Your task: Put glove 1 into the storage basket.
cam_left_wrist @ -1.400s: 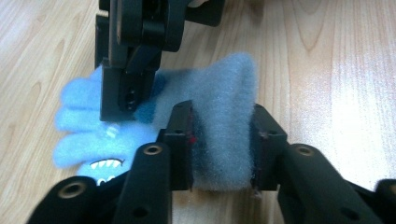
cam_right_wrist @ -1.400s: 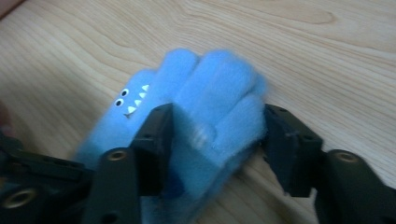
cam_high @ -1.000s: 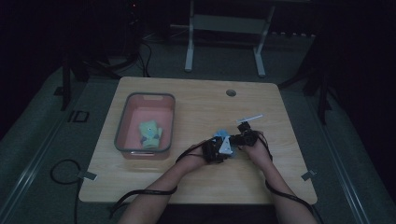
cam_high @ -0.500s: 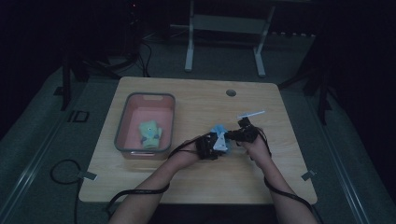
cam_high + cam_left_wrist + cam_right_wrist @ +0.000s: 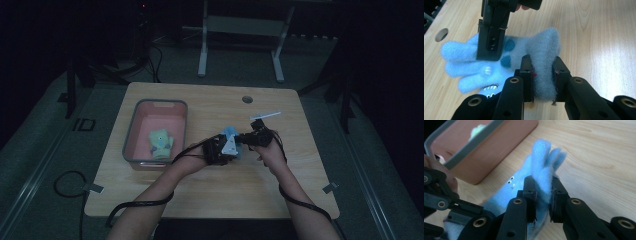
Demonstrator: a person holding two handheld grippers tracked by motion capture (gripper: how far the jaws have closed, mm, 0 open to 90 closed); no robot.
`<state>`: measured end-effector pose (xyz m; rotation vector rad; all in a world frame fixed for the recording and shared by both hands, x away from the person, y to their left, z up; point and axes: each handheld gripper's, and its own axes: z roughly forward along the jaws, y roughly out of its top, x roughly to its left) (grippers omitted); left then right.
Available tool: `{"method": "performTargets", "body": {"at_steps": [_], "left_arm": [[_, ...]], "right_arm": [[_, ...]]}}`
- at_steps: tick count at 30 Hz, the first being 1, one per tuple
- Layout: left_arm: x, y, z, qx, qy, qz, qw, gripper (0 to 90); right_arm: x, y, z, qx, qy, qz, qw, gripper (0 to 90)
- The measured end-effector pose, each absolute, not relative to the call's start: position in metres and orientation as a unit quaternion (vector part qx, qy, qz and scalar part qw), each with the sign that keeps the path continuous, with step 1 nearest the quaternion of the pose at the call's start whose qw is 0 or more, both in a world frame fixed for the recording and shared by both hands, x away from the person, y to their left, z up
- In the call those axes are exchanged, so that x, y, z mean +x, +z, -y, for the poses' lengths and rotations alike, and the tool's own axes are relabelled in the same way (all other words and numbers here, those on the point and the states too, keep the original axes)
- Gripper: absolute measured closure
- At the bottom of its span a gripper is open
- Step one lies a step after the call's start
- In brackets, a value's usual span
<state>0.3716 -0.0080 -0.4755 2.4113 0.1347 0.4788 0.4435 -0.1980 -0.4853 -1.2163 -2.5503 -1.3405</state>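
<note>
**Dim room, pale wooden table, one fuzzy glove held at both ends**

Dark floor and cables surround the wooden table (image 5: 300, 165), which is lit only faintly in the high view.

At the left gripper (image 5: 543, 75), the two black jaws are clenched on the cuff end of a light blue fleece glove (image 5: 524, 52); the fabric is squeezed into a narrow fold between the pads. The glove's fingers spread away to the left in that view, and its surface carries darker blue spots, with a small toothy mouth printed low down.

At the right gripper (image 5: 543, 195), the jaws are likewise clamped on the glove (image 5: 541, 165), here at the finger end, with blue fingertips sticking up above the pads and two small printed eyes showing on the fabric beside them. In the left gripper view, one jaw of the right gripper (image 5: 491, 37) presses down across the glove's fingers.

From above, both grippers meet near the table's middle, left gripper (image 5: 220, 149) and right gripper (image 5: 252, 138) close together, the glove (image 5: 231, 134) stretched between them.

Farther left on the table sits a pink tray (image 5: 131, 135) with a grey rim, well apart from the hands. A pale green fuzzy item (image 5: 161, 142) lies inside it. A round hole (image 5: 247, 99) is cut near the table's far edge.
</note>
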Motion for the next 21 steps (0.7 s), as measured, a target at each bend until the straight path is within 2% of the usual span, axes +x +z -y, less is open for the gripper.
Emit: {"method": "performTargets", "body": {"at_steps": [21], "left_arm": [[0.368, -0.446, -0.025, 0.923, 0.199, -0.061, 0.324, 74.9]], "right_arm": [[0.447, -0.457, 0.164, -0.368, -0.446, 0.816, 0.015, 78.3]]}}
